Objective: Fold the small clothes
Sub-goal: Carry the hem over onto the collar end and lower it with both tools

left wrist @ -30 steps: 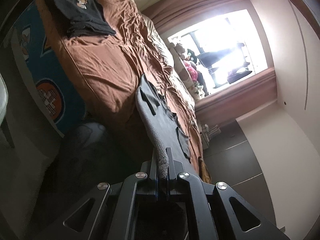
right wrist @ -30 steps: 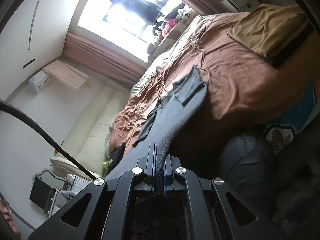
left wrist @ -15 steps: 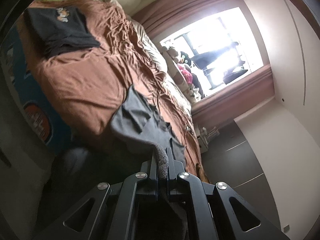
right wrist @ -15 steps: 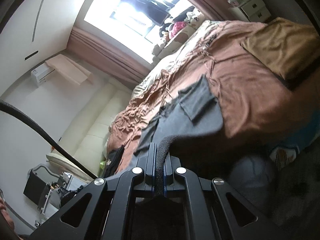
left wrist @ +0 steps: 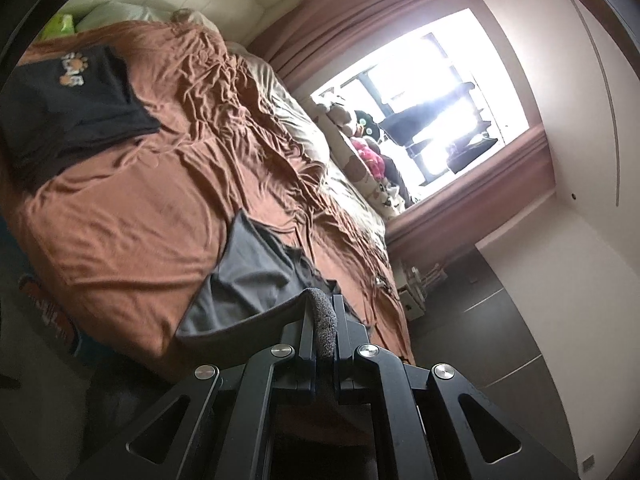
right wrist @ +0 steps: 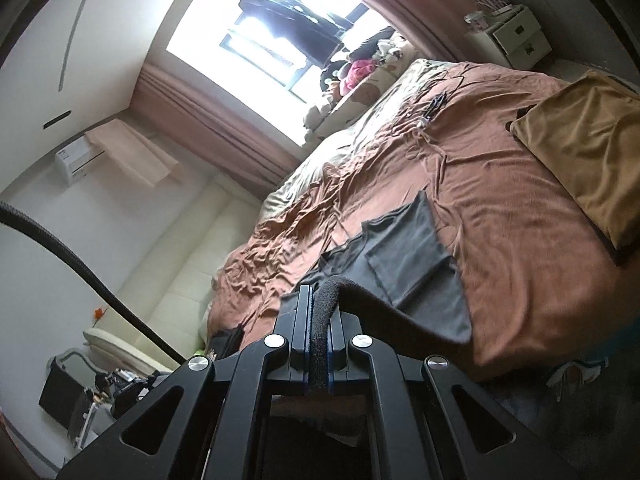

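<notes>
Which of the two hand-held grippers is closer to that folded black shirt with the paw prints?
Left. The left gripper faces the black shirt across the bedspread; the right gripper cannot see it.

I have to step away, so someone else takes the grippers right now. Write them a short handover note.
Left gripper: shut on a thick edge of the grey garment.
Right gripper: shut on the same grey garment, at another edge.
The garment's far part lies on the brown bedspread; the near edge is lifted between both grippers.
Done: a folded black shirt sits further up the bed.
Left: probably carry the held edge over to finish this fold, then release.
</notes>
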{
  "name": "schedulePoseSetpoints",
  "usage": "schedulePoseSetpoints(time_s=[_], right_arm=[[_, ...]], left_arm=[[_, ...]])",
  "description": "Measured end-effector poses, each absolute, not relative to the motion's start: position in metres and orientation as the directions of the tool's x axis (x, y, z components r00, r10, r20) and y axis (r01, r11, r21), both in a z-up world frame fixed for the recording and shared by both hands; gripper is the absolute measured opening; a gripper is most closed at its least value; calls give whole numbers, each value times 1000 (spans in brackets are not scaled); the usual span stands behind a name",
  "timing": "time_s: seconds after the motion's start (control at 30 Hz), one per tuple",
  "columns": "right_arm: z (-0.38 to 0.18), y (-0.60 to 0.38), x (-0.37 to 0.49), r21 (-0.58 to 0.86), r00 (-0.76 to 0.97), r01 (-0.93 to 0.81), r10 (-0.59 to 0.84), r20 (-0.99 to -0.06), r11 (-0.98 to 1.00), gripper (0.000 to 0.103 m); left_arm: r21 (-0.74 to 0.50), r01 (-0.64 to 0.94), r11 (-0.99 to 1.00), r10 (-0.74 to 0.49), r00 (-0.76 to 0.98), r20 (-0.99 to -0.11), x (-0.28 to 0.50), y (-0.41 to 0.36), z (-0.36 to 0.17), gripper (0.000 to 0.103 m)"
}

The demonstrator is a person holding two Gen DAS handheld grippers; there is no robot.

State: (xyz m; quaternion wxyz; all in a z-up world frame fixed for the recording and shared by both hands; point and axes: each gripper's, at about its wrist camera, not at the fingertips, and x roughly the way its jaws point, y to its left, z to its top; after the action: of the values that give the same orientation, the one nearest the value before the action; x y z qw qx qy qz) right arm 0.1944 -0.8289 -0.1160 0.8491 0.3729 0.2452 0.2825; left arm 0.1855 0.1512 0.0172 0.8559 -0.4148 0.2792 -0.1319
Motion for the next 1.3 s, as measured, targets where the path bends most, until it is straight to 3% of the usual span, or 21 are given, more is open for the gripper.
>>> schedulePoseSetpoints(time_s=[0.4, 0.7, 1.3], right_arm=[[-101, -801, 295, 736, 718, -224, 619, -318, 638, 2], [-100, -777, 368, 706, 700, -182, 594, -397, 685, 2], [-138, -730, 508, 651, 628, -92, 551, -550, 754, 2]], left_arm=[[-749, -65, 659, -417, 797, -436, 300, 136, 1, 5], [-700, -150, 698, -387, 744, -545, 388, 133, -48, 5], [-593, -233, 771, -343, 633, -694, 524, 121, -122, 5]])
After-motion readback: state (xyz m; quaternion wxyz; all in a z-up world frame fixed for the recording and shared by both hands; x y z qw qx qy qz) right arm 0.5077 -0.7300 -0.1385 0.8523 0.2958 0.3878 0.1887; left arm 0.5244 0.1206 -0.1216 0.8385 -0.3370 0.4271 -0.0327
